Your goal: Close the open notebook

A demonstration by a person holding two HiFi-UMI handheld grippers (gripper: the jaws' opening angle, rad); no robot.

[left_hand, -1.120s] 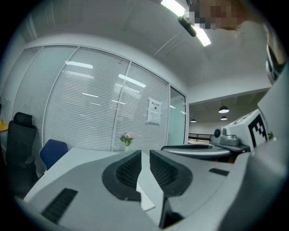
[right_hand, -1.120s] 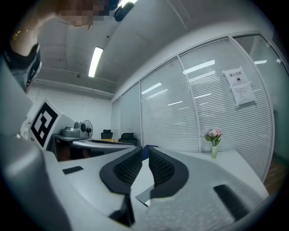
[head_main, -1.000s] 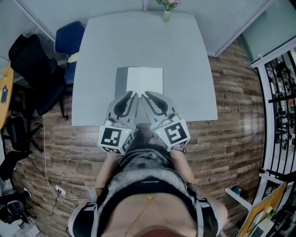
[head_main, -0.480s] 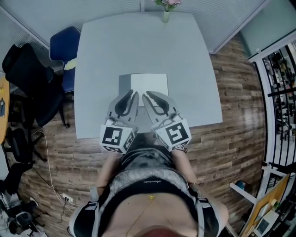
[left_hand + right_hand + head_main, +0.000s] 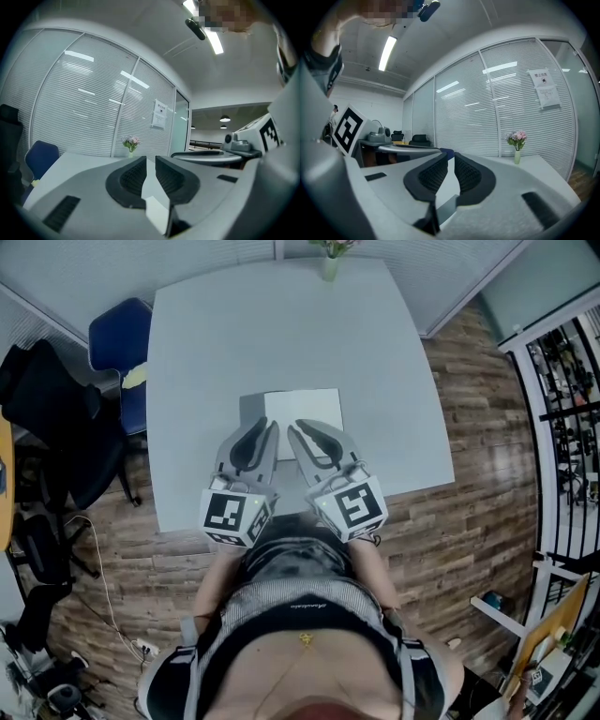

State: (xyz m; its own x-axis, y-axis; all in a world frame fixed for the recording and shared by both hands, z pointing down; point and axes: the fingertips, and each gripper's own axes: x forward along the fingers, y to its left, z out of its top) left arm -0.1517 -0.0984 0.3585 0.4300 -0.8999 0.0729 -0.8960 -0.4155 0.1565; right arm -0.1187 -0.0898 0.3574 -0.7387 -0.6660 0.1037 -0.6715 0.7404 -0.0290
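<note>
task: closing is not begun | notebook (image 5: 302, 409) is lying open on tabletop (image 5: 281, 324) | left gripper (image 5: 268, 427) and right gripper (image 5: 296, 429) are reaching over it | both jaws are sitting narrow, holding nothing

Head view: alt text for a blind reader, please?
From above: a person holds a left hand-held gripper and a right hand-held gripper side by side, pointing at a notebook with a white page up on a grey table. A flower vase stands at the far edge.

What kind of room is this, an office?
Probably an office meeting room: a large grey table with a small vase of flowers, glass partitions with blinds, and a blue chair alongside.
</note>
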